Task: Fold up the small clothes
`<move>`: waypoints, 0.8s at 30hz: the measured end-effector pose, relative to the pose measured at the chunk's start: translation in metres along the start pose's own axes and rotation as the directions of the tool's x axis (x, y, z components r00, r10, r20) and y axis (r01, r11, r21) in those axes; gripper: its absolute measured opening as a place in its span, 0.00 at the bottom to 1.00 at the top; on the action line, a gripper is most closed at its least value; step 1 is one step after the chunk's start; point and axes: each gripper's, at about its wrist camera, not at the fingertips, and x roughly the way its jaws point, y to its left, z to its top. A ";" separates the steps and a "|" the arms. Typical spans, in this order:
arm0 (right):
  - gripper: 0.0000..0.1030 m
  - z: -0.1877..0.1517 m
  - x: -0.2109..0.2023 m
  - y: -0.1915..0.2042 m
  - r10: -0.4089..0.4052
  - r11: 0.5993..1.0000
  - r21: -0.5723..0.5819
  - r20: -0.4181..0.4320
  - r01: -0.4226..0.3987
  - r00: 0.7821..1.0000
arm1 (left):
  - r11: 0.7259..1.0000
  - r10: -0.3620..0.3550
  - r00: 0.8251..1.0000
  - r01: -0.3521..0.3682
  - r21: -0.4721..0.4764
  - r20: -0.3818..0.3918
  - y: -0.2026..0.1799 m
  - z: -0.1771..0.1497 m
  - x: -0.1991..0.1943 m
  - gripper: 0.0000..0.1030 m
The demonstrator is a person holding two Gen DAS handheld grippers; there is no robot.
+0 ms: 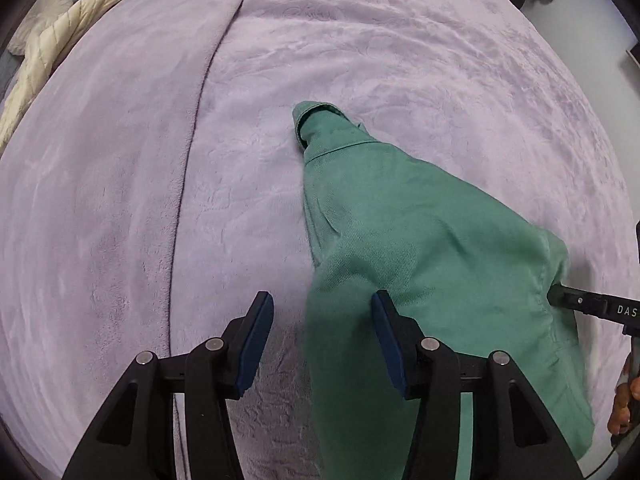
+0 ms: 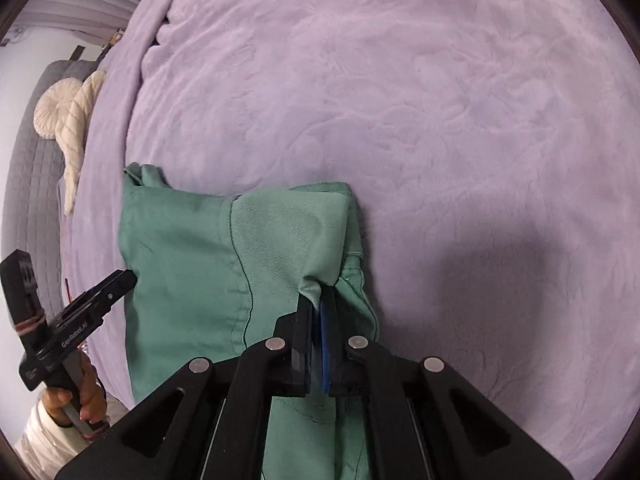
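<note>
A green garment [image 1: 420,240] lies on a bed covered with a plush lilac blanket [image 1: 120,200]. In the left wrist view the cloth stretches from a cuffed end near the middle of the bed down toward the camera, widening as it comes.

The left tool [image 1: 322,312] has its blue-padded fingers spread wide. The garment's left edge sits in the gap between them, and the right finger rests against the cloth; the left finger stands apart over bare blanket.

The right tool [image 2: 320,300] has its fingers pressed together, pinching a raised fold of the green garment [image 2: 200,260] near its right edge. The fabric lifts into a small peak at the pinch. In the left wrist view this tool enters from the right and meets the garment's far edge.

A dark seam runs down the cloth just left of the pinch. A cream quilted jacket [image 1: 44,52] lies at the far left edge of the bed, well apart from the garment.
</note>
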 end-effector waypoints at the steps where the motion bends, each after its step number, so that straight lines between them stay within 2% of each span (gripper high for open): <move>1: 0.04 -0.004 -0.001 -0.012 0.000 1.000 0.000 -0.008 0.000 1.000 | 1.000 0.024 1.000 -0.024 0.014 0.006 -0.002 -0.001 0.001 0.58; 6: 0.04 -0.010 -0.015 -0.017 0.020 1.000 0.020 0.012 -0.020 1.000 | 0.999 0.012 1.000 -0.012 0.031 0.003 0.009 -0.010 -0.025 0.59; 9: 0.05 -0.020 -0.035 -0.017 0.002 0.999 0.034 0.036 -0.003 0.999 | 0.998 0.003 1.000 -0.003 0.064 0.001 0.016 -0.032 -0.048 0.59; 14: 0.09 -0.067 -0.075 -0.012 0.039 0.999 -0.009 0.034 -0.039 0.999 | 0.988 -0.058 0.998 0.063 0.141 -0.039 0.010 -0.093 -0.085 0.59; 18: 0.09 -0.114 -0.093 0.016 0.070 0.993 -0.092 0.016 -0.068 0.997 | 0.979 -0.087 0.993 0.099 0.177 -0.077 -0.006 -0.135 -0.094 0.59; 21: 0.09 -0.139 -0.083 0.029 0.041 0.992 -0.120 -0.034 -0.045 0.999 | 0.979 -0.070 0.991 0.091 0.182 -0.119 -0.014 -0.160 -0.082 0.59; 24: 0.08 -0.156 -0.059 0.017 -0.064 0.992 -0.114 -0.063 0.056 0.996 | 0.985 -0.084 0.988 0.102 0.139 -0.130 -0.012 -0.171 -0.075 0.59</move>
